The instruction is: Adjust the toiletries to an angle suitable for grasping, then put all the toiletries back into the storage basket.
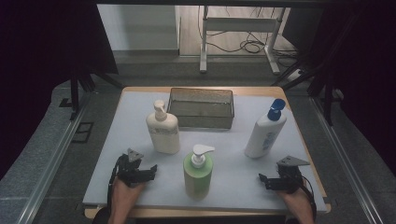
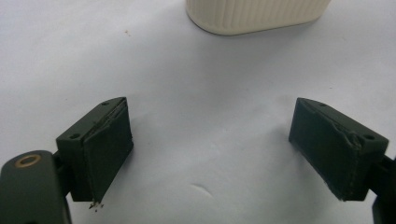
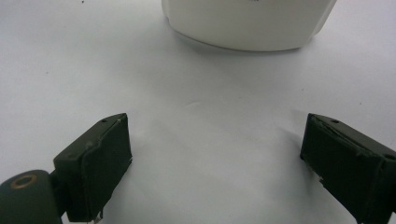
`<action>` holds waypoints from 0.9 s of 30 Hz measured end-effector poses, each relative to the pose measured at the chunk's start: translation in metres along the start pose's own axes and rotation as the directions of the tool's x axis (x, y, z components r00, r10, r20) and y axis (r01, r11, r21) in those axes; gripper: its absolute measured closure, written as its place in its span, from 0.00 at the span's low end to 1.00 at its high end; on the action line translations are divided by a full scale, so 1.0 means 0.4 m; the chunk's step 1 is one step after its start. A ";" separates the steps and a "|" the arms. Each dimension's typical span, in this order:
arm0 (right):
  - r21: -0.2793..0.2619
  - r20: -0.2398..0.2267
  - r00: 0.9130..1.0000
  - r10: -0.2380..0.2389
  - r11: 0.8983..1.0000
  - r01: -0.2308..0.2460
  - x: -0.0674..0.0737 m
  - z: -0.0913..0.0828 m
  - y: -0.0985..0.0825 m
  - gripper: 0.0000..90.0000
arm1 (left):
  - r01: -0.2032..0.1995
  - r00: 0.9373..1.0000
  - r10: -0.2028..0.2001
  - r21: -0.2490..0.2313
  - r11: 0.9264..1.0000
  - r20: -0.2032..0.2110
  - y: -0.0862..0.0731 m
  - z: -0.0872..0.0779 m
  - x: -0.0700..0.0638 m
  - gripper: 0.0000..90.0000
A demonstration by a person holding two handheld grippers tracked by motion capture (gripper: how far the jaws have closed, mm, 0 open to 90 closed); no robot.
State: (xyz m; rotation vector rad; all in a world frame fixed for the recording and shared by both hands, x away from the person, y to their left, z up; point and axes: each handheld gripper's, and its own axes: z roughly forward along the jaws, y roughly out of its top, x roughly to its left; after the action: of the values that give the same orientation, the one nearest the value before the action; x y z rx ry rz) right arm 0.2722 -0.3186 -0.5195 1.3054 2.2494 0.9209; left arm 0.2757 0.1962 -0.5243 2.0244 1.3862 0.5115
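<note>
Left claw (image 1: pixel 150 171) rests on worktop (image 1: pixel 233 179) near front edge, jaws spread wide, holding nothing. Cream pump bottle (image 1: pixel 163 128) stands upright just ahead of it, apart; its ribbed base shows in left gripper view (image 2: pixel 256 16). Likely rigid plastic, moderately heavy if full, top-heavy pump; grip the flat body low-mid, not the nozzle. Green pump bottle (image 1: pixel 198 173) stands front-centre between the claws. Wire basket (image 1: pixel 201 108) sits at back, empty. White bottle with blue cap (image 1: pixel 265 131) stands right, leaning slightly; smooth, probably slippery, so squeeze across the narrow sides. Right claw (image 1: pixel 262 181) also wide open, empty, near the bottle's base (image 3: pixel 247 23), not touching.
</note>
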 end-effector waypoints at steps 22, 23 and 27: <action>0.003 -0.001 1.000 -0.003 1.000 0.003 0.000 -0.002 0.002 0.10 | 0.001 1.000 -0.001 0.000 1.000 0.001 0.000 0.000 0.000 0.14; 0.003 -0.001 1.000 -0.005 1.000 0.005 0.000 -0.002 0.002 0.11 | 0.001 1.000 -0.001 0.000 1.000 0.001 0.000 0.000 0.000 0.14; 0.005 -0.006 1.000 -0.005 1.000 0.005 -0.004 -0.008 0.003 0.16 | 0.001 1.000 -0.001 0.000 1.000 0.001 0.000 0.000 0.000 0.14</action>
State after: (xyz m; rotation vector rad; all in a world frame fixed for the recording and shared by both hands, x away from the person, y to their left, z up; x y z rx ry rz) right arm 0.2716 -0.3207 -0.5165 1.3007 2.2599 0.9198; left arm 0.2758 0.1963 -0.5244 2.0235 1.3866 0.5104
